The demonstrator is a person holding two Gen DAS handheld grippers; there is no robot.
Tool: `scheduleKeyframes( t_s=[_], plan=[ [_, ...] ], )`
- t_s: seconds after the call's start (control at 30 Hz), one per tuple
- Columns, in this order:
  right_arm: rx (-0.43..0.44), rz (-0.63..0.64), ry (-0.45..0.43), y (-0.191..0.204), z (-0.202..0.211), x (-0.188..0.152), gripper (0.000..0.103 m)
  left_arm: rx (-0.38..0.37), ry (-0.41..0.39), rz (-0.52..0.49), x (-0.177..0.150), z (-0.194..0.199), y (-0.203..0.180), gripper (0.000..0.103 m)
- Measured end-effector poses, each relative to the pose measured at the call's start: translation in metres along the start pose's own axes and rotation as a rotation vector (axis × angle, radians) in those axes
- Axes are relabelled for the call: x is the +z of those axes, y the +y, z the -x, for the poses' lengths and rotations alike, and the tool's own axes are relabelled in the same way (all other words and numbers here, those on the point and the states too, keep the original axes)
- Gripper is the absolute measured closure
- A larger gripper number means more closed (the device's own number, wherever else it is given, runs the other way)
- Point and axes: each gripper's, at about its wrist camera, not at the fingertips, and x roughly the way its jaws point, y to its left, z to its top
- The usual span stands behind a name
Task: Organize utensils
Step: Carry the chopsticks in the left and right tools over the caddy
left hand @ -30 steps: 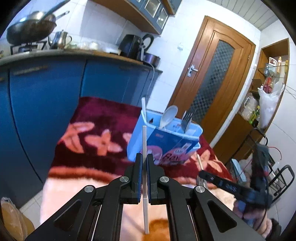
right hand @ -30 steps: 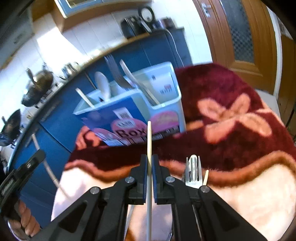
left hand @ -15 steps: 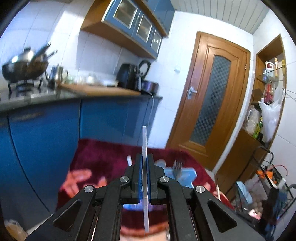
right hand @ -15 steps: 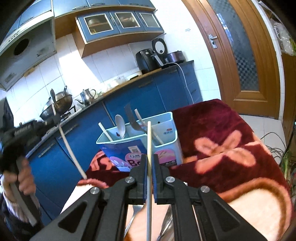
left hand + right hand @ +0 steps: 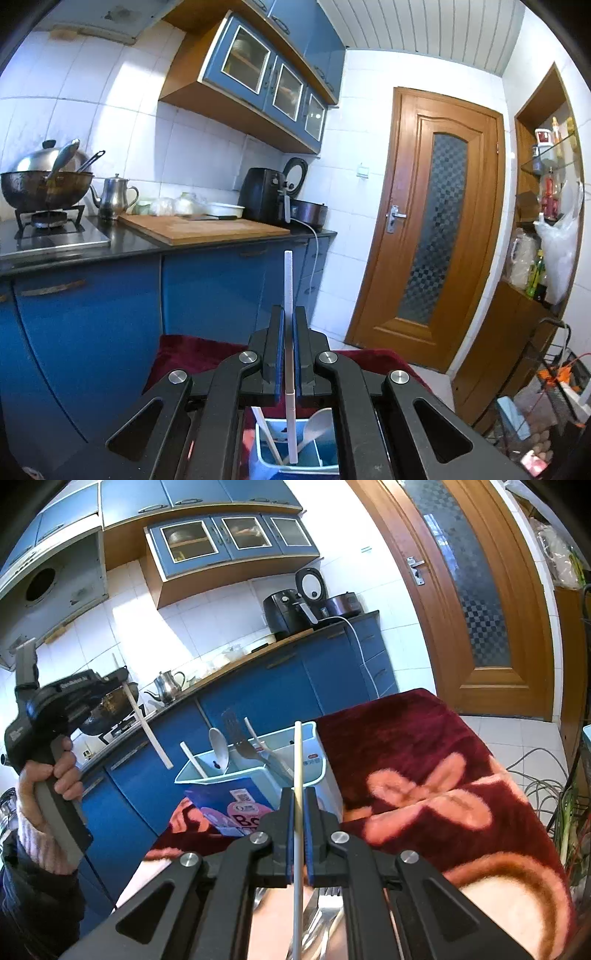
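My left gripper [image 5: 288, 314] is shut on a white chopstick [image 5: 288, 280] held upright, its lower end above the light blue utensil box [image 5: 295, 458], which holds a spoon [image 5: 317, 424] and another white chopstick. From the right wrist view the left gripper [image 5: 122, 686] hangs up and left of the box [image 5: 251, 775]. My right gripper [image 5: 299, 797] is shut on a second white chopstick [image 5: 298, 760], in front of the box. A spoon [image 5: 218, 746], a fork [image 5: 236, 734] and chopsticks stand in the box.
The box stands on a dark red flowered blanket [image 5: 424, 768]. Metal utensils [image 5: 325, 912] lie under my right gripper. Blue cabinets [image 5: 92, 306] with a stove, a wok [image 5: 40, 184] and a kettle are behind. A wooden door [image 5: 428, 229] is at the right.
My left gripper has risen and tilted up with its chopstick, so the box now sits low under it. My right gripper has lifted and pulled back a little, still holding its chopstick.
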Motion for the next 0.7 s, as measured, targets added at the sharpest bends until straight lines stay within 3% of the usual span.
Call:
scheduleKeyframes(
  t_s=[0.17, 0.4, 0.7],
  plan=[
    [-0.009, 0.030, -0.023, 0.002, 0.000, 0.012, 0.097, 0.022, -0.011, -0.029, -0.017, -0.017, -0.001, 0.099],
    [-0.007, 0.109, -0.117, 0.017, -0.008, 0.044, 0.097, 0.019, 0.047, -0.017, -0.045, -0.044, 0.006, 0.099],
    [0.010, 0.142, -0.216, 0.031, -0.058, 0.081, 0.097, 0.012, 0.105, 0.014, -0.069, -0.060, 0.015, 0.099]
  ],
)
